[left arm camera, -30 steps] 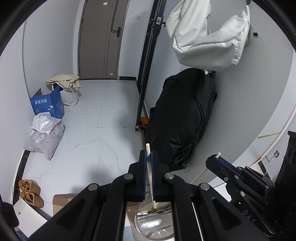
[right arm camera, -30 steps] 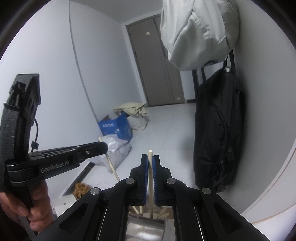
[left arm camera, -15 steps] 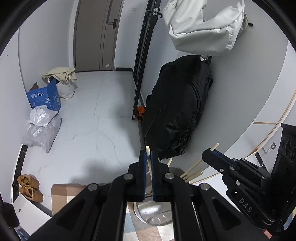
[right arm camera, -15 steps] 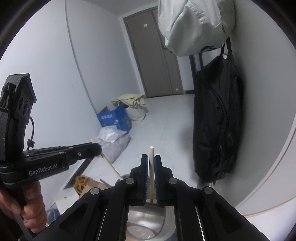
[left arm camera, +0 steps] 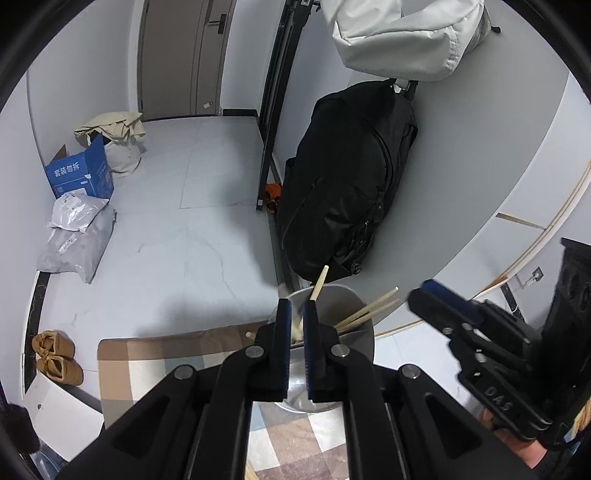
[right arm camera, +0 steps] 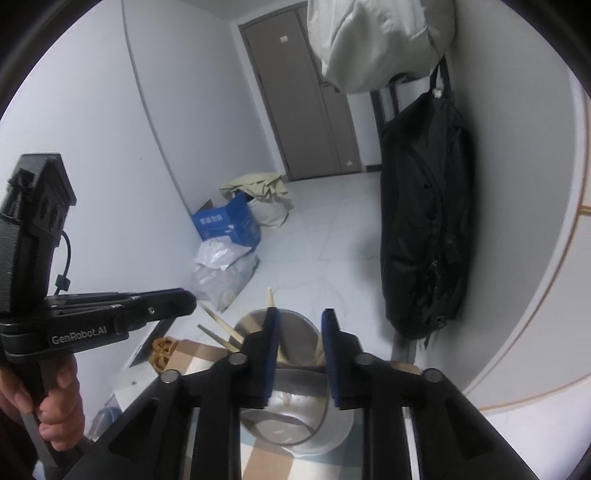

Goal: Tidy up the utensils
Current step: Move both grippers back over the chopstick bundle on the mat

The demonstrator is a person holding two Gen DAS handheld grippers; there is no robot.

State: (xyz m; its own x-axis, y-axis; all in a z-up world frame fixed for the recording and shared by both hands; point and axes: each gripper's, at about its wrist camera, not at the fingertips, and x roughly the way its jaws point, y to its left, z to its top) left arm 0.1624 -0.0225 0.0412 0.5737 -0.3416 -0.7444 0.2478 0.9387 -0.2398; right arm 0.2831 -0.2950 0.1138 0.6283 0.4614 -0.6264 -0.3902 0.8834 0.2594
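Note:
A steel cup [left arm camera: 343,291] [right arm camera: 251,318] stands on a checked cloth [left arm camera: 147,354], with several wooden chopsticks [left arm camera: 369,310] [right arm camera: 221,325] leaning in it. My left gripper [left arm camera: 296,314] hovers over the cup's near rim. Its jaws are opening a crack, and one chopstick [left arm camera: 320,282] tilts loosely between them. My right gripper [right arm camera: 300,321] is over the cup with its jaws opening and a clear gap between them. A chopstick [right arm camera: 270,297] stands free behind its left finger. Each gripper shows in the other's view [left arm camera: 424,293] [right arm camera: 184,301].
A person's hand [right arm camera: 55,398] holds the left gripper's handle. Beyond the table edge lie a blue box [left arm camera: 79,177], plastic bags [left arm camera: 77,236] and shoes [left arm camera: 55,354] on the floor. A black bag [left arm camera: 351,177] and a white jacket [left arm camera: 402,33] hang by the wall.
Both grippers have come down over the cup, which now fills more of each view. The right jaws have parted and let go of their chopstick. The left gripper's chopstick has tipped to the right.

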